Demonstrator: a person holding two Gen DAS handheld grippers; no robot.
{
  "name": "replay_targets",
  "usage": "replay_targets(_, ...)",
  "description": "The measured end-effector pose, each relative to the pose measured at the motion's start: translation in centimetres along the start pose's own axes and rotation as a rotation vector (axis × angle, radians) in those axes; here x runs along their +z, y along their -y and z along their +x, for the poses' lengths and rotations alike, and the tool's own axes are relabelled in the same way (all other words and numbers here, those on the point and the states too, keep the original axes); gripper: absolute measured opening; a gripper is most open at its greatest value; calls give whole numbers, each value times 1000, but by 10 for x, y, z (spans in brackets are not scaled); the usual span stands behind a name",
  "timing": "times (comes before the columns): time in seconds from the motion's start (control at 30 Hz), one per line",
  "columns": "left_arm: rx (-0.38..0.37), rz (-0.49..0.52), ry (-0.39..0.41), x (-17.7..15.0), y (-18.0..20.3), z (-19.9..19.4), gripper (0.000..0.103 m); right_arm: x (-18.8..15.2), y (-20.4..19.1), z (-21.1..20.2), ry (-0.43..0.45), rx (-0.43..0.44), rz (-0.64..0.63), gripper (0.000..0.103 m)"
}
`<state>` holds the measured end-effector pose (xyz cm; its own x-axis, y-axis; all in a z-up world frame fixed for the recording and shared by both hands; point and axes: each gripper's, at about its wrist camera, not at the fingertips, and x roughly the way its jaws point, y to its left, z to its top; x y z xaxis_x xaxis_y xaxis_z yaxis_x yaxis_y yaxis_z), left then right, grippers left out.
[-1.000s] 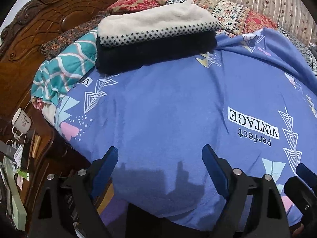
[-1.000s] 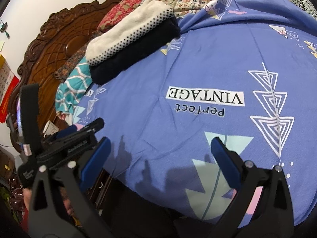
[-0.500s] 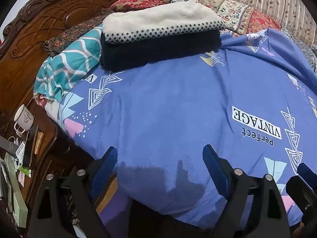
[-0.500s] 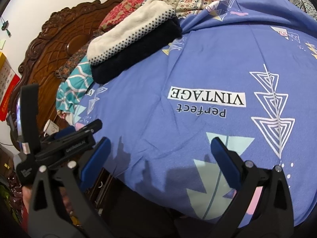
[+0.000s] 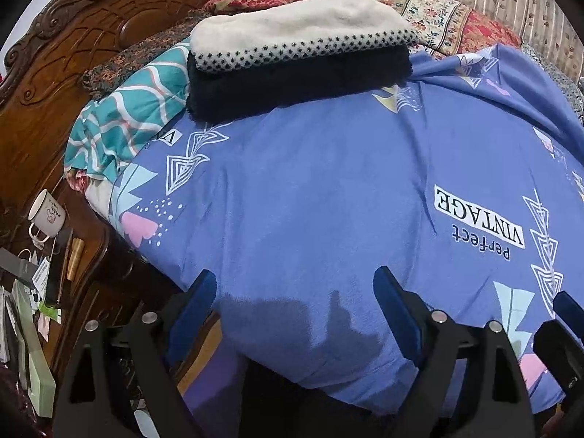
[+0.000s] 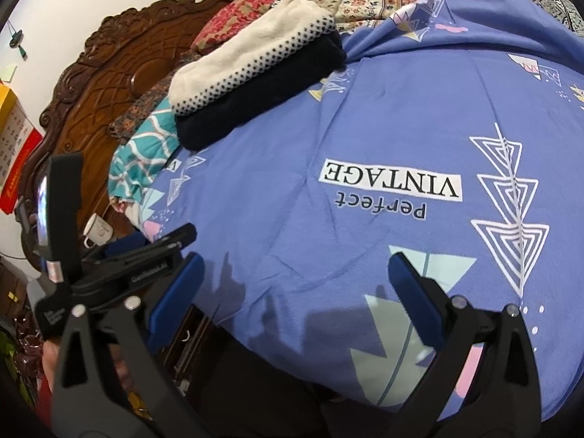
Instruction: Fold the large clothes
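A large blue cloth [image 5: 310, 189] printed with "Perfect VINTAGE" and triangles lies spread over the bed; it also fills the right wrist view [image 6: 383, 138]. A folded stack, a cream knit on a black fleece [image 5: 295, 58], rests at its far edge, also seen in the right wrist view [image 6: 255, 69]. My left gripper [image 5: 295, 292] is open and empty above the cloth's near edge. My right gripper [image 6: 292, 273] is open and empty over the near edge too. The left gripper [image 6: 146, 252] shows at the left of the right wrist view.
A carved wooden headboard [image 5: 73, 47] stands at the left. Patterned pillows [image 5: 438, 14] line the far side. A teal wavy quilt [image 5: 120, 120] lies under the stack. A white mug [image 5: 47, 215] and small items sit on a bedside stand at lower left.
Both grippers have drawn back and lowered slightly toward the near edge of the blue cloth. Their jaws stay open. The cloth and stack have not moved.
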<state>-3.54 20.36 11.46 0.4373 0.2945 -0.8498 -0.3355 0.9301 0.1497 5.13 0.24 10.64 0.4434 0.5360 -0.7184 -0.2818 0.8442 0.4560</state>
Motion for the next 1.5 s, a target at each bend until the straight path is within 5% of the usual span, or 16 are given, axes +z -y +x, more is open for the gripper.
replay_targets(1.5,39,43,-51,-17,4,11,103,-7,3,4,-25,11,17,97)
